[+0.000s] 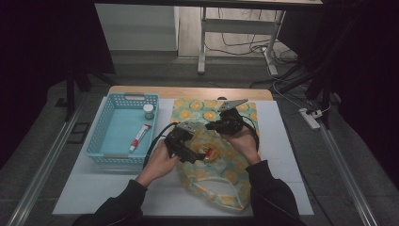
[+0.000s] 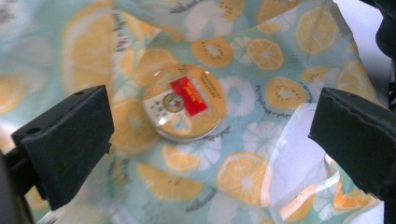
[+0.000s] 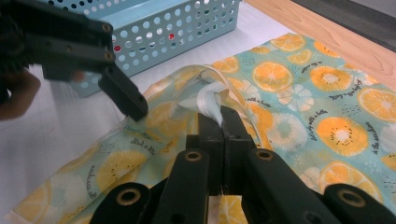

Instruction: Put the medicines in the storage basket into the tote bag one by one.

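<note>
Left gripper view: left gripper [image 2: 210, 140] spread wide, tin [image 2: 185, 102] lying just ahead inside the bag [image 2: 243, 177]. Right gripper [image 3: 222, 122] pinches the bag's rim; if that thin film slips free, I'd say the mouth collapses over the tin.

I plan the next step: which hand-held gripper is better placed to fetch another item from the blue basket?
The left hand-held gripper: its jaws are open and empty, and it is nearer the basket. The right hand-held gripper is shut on the bag edge.

the round tin's [image 2: 184, 102] label print is too blurred to read. the bag's [image 2: 261, 51] cloth runs off every edge of the left gripper view. in the basket [image 1: 123, 123], the tube's [image 1: 139, 137] lettering is too small to tell.
</note>
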